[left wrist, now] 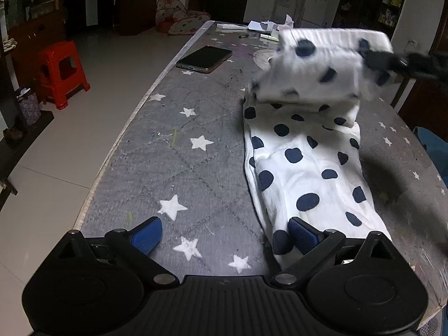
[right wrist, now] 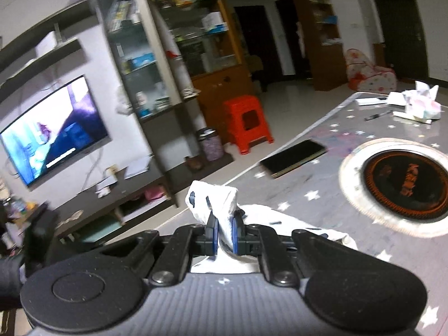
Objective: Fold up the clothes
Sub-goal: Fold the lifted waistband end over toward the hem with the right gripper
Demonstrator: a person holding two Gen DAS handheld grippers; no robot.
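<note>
A white garment with navy dots (left wrist: 305, 168) lies lengthwise on the table, its far end lifted and folded back.

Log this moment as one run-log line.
task: fold clothes | left gripper: open, one finger on garment | right gripper: shut on garment, far end lifted, folding over | phone: on table

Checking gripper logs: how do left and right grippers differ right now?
The left gripper is open, fingers spread wide; the right gripper is shut on the polka-dot garment. Left sits low at the garment's near end, holding nothing; right holds the far end lifted off the table. Both have blue pads.
</note>
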